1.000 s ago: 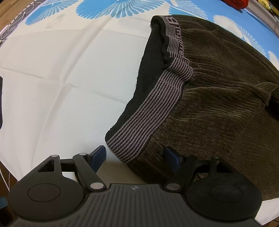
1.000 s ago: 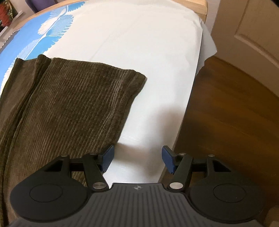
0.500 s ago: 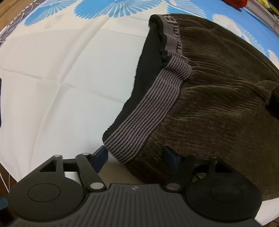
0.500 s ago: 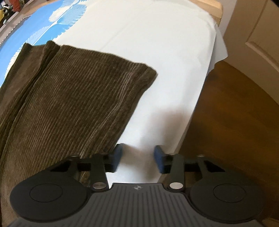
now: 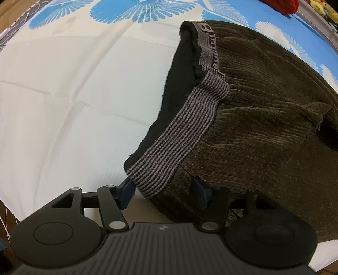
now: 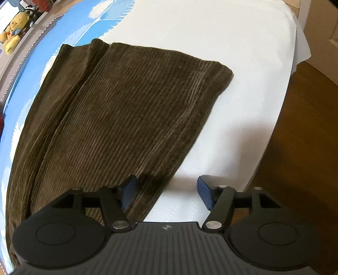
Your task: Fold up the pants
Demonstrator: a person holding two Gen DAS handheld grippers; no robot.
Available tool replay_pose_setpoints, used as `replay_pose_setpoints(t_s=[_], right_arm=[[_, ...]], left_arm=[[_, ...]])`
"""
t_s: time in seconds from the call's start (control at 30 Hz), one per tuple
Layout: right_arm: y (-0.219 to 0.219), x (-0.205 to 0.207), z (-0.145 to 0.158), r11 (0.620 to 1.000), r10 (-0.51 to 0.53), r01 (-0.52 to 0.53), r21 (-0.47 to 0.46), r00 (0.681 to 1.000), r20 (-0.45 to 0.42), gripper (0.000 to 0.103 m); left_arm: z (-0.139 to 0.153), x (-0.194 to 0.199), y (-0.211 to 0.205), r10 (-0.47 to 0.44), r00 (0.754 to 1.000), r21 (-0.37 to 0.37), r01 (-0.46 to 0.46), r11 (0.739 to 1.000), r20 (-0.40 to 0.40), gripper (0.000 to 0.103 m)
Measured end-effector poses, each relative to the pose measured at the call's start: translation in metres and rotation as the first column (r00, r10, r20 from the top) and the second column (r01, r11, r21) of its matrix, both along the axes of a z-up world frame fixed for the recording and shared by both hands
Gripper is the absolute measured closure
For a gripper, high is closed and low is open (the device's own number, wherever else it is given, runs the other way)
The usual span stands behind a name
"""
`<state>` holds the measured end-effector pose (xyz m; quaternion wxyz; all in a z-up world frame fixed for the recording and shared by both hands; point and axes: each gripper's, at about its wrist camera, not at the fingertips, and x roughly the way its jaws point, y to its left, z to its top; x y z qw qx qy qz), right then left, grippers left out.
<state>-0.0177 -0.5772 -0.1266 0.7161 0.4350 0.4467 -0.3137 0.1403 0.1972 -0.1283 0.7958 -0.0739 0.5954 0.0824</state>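
Dark olive corduroy pants [image 5: 264, 118] lie flat on the bed. In the left wrist view their striped grey waistband [image 5: 179, 135] is turned up, showing the black lining. My left gripper [image 5: 163, 193] is open, its jaws on either side of the near waistband corner. In the right wrist view the pant legs [image 6: 126, 118] lie together, hem at the upper right. My right gripper [image 6: 166, 191] is open over the near leg edge, left fingertip [image 6: 128, 190] above the cloth, right fingertip over the white sheet.
The bed has a white sheet [image 6: 243, 42] and a blue fan-patterned cover [image 5: 135, 10]. The bed edge and wooden floor [image 6: 306, 148] are at the right. A yellow plush toy [image 6: 11, 31] sits far back left. A red object [image 5: 281, 5] lies beyond the pants.
My left gripper has moved forward to the waistband corner. My right gripper narrowed, then opened wide again, and moved left over the pant leg edge.
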Motion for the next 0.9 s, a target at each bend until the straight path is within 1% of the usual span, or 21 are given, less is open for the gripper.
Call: replay_pose_setpoints(t_s=[0.03, 0.07, 0.13, 0.2, 0.23, 0.27, 0.3, 0.33, 0.37, 0.43, 0.5, 0.63, 0.77, 0.83, 0.87, 0.9], right_arm=[[-0.001, 0.001, -0.001, 1.000, -0.005, 0.005, 0.005, 1.000, 0.007, 0.037], [-0.001, 0.001, -0.001, 1.000, -0.012, 0.012, 0.008, 1.000, 0.014, 0.039], [0.000, 0.000, -0.001, 1.000, -0.016, 0.016, 0.004, 1.000, 0.023, 0.050], [0.001, 0.002, -0.002, 1.000, -0.006, 0.005, 0.013, 0.999, 0.047, 0.079], [0.001, 0.004, -0.002, 1.000, 0.001, -0.001, 0.012, 0.999, 0.046, 0.083], [0.001, 0.005, -0.002, 1.000, 0.007, -0.007, -0.012, 1.000, 0.031, 0.086], [0.001, 0.007, -0.002, 0.999, 0.015, -0.014, -0.034, 1.000, 0.020, 0.092], [0.002, 0.009, 0.000, 0.999, 0.019, -0.018, -0.042, 1.000, 0.025, 0.094], [0.002, 0.011, 0.001, 0.999, 0.020, -0.019, -0.048, 1.000, 0.022, 0.096], [0.001, 0.012, 0.008, 0.997, 0.022, -0.020, -0.070, 0.999, 0.035, 0.097], [0.005, 0.015, 0.015, 0.994, 0.030, -0.025, -0.107, 0.999, 0.045, 0.098], [0.010, 0.010, 0.022, 0.988, 0.017, -0.015, -0.152, 1.000, 0.017, 0.099], [0.011, 0.000, 0.033, 0.976, -0.024, 0.026, -0.218, 1.000, 0.010, 0.100], [0.009, -0.005, 0.037, 0.963, -0.056, 0.047, -0.267, 0.998, -0.027, 0.102], [0.008, -0.005, 0.036, 0.960, -0.063, 0.048, -0.275, 0.997, -0.046, 0.103], [0.007, -0.005, 0.036, 0.951, -0.071, 0.044, -0.304, 0.995, -0.077, 0.103]], left_arm=[[0.000, 0.000, -0.001, -0.007, 1.000, 0.006, 0.007, 1.000, 0.000, 0.038], [0.000, 0.000, -0.002, -0.012, 1.000, 0.010, 0.012, 1.000, 0.000, 0.038], [0.000, 0.000, -0.002, -0.015, 1.000, 0.012, 0.014, 1.000, 0.001, 0.040], [0.000, 0.000, -0.002, -0.017, 1.000, 0.017, 0.017, 1.000, 0.006, 0.043], [0.001, -0.001, -0.002, -0.017, 1.000, 0.021, 0.017, 1.000, 0.008, 0.047], [0.000, -0.002, -0.004, -0.017, 1.000, 0.027, 0.017, 1.000, 0.010, 0.050], [0.001, -0.003, -0.004, -0.017, 1.000, 0.031, 0.017, 0.999, 0.010, 0.054], [0.004, -0.003, -0.004, -0.020, 1.000, 0.034, 0.020, 0.999, 0.009, 0.060], [0.006, -0.004, -0.003, -0.025, 1.000, 0.038, 0.025, 0.999, 0.011, 0.062], [0.013, -0.008, -0.001, -0.043, 0.999, 0.040, 0.042, 0.998, 0.020, 0.071], [0.020, -0.014, 0.000, -0.055, 0.997, 0.041, 0.053, 0.998, 0.052, 0.075], [0.043, -0.031, 0.009, -0.059, 0.990, 0.000, 0.059, 0.998, 0.126, 0.079], [0.054, -0.046, 0.014, -0.073, 0.992, -0.036, 0.076, 0.996, 0.099, 0.080], [0.055, -0.050, 0.017, -0.076, 0.994, -0.035, 0.079, 0.996, 0.072, 0.080], [0.054, -0.051, 0.018, -0.079, 0.995, -0.017, 0.081, 0.997, 0.059, 0.080], [0.053, -0.054, 0.021, -0.087, 0.995, 0.011, 0.087, 0.996, 0.042, 0.079]])
